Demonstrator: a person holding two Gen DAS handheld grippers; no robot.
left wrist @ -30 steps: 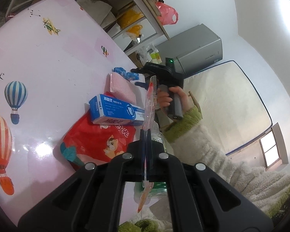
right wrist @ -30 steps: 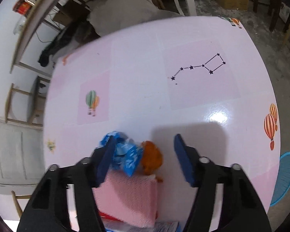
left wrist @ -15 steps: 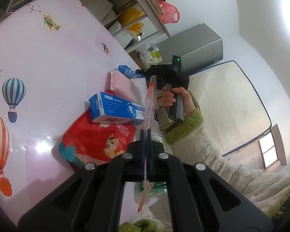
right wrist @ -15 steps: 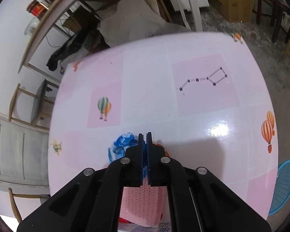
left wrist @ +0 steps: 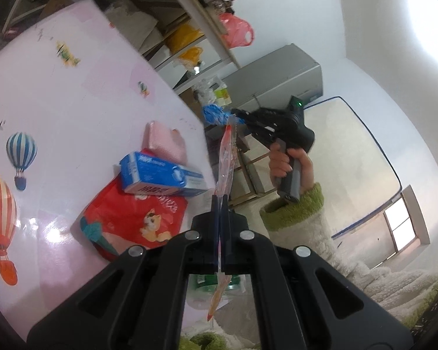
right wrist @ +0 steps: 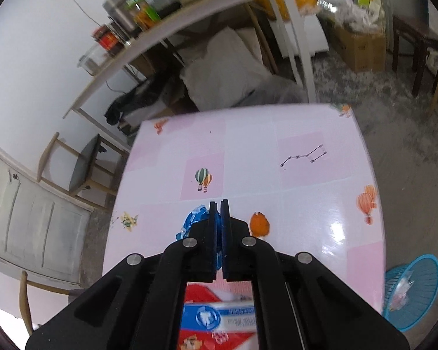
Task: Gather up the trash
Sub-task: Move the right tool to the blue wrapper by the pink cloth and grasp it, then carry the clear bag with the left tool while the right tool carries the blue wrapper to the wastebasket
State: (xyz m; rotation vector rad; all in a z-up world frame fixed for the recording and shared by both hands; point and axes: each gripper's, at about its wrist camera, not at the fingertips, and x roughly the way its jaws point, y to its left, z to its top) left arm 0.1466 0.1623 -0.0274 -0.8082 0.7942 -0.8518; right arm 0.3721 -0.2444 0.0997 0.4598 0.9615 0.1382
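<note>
My left gripper (left wrist: pixel 220 201) is shut on a thin clear and red plastic wrapper (left wrist: pixel 227 157) that stands up between the fingers. My right gripper (right wrist: pixel 219 207) is shut on a crumpled blue wrapper (right wrist: pixel 194 221) and holds it above the pink table (right wrist: pixel 248 151); the gripper (left wrist: pixel 241 116) and the blue wrapper (left wrist: pixel 214 113) also show in the left wrist view, lifted past the table edge. An orange scrap (right wrist: pixel 260 224) lies on the table to the right of my right gripper.
A blue toothpaste box (left wrist: pixel 160 175) lies on a red snack bag (left wrist: pixel 137 221), with a pink packet (left wrist: pixel 163 143) behind it. A blue waste basket (right wrist: pixel 413 290) stands on the floor right of the table. Shelves and chairs surround the table.
My right gripper closed on the blue wrapper and lifted it off the table, up and back. The orange scrap stayed on the table. My left gripper still holds its wrapper.
</note>
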